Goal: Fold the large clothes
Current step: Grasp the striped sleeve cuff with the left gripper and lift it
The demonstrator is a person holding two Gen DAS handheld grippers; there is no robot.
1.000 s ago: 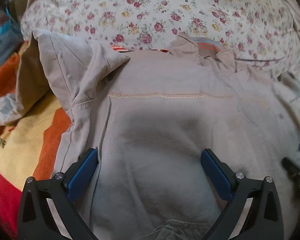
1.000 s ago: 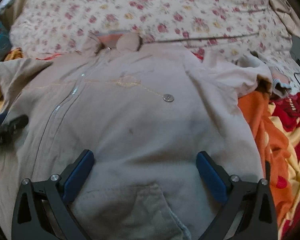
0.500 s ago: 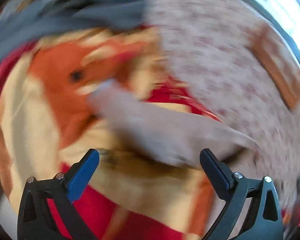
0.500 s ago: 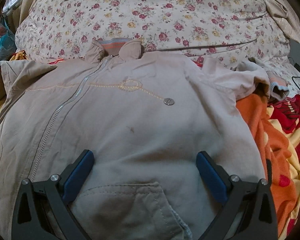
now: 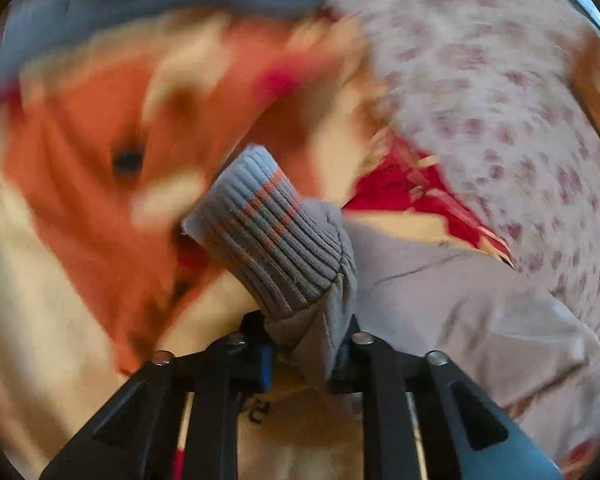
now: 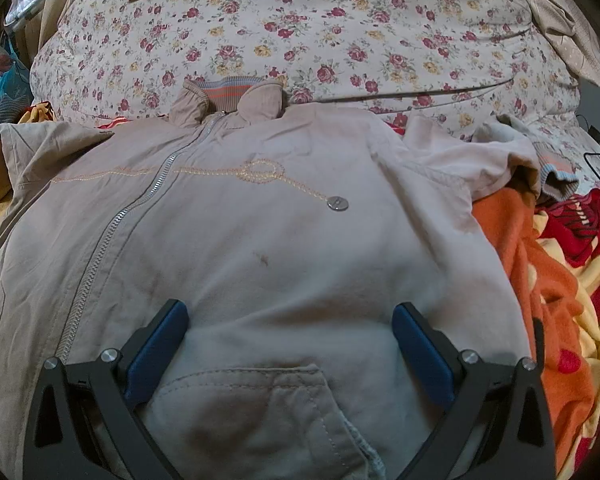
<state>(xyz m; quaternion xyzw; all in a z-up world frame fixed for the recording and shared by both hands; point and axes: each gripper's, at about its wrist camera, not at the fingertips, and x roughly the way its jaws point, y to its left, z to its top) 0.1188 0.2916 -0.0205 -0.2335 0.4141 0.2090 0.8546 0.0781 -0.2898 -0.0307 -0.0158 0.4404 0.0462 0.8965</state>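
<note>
I see the jacket [image 6: 260,240] lying collar toward frame top, my left gripper [image 5: 304,356] closing on its cuff [image 5: 268,232], my right gripper [image 6: 290,344] spread wide above it.

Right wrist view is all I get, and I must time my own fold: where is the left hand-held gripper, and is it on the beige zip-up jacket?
Observer: The left hand-held gripper is at the jacket's beige sleeve. Its jaws are closing, with the fabric bunched between them.
Operator: Which part of the sleeve?
Observer: Just behind the ribbed grey-blue cuff with orange stripes, which sticks out past the fingertips.
Operator: What lies behind it?
Observer: An orange and cream blanket, heavily blurred. I cannot tell whether the cuff touches it.
</note>
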